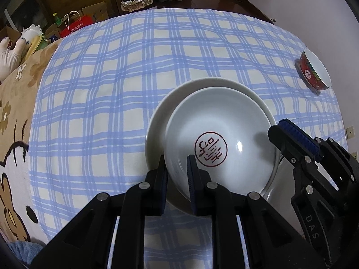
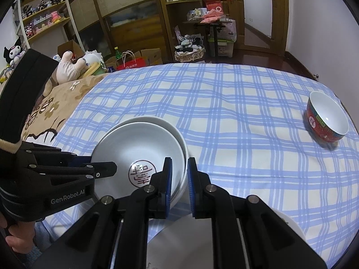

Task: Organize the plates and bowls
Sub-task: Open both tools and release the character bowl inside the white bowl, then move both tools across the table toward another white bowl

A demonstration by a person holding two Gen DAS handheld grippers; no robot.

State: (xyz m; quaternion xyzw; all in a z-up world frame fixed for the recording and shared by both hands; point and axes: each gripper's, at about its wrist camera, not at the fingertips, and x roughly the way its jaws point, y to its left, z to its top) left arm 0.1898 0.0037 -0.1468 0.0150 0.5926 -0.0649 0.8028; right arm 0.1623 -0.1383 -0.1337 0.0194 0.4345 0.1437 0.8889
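Note:
Two nested white plates: the upper stamped plate [image 1: 219, 139] with a red seal sits inside the lower white plate [image 1: 161, 112]. My left gripper [image 1: 177, 172] is shut on the stamped plate's near-left rim. My right gripper [image 2: 180, 174] straddles both plates' right rims [image 2: 177, 148], jaws narrowly apart, closed on the rims. It also shows in the left wrist view [image 1: 291, 134]. The left gripper shows in the right wrist view [image 2: 98, 168]. A red patterned bowl [image 2: 326, 117] stands apart at the far right; it also shows in the left wrist view [image 1: 314, 69].
Everything rests on a blue-checked cloth [image 2: 224, 103]. Another white plate [image 2: 289, 224] lies under the right gripper at the near edge. A beige floral blanket [image 1: 15, 112] and plush toys [image 2: 71, 66] lie to the left. Shelves and boxes stand beyond.

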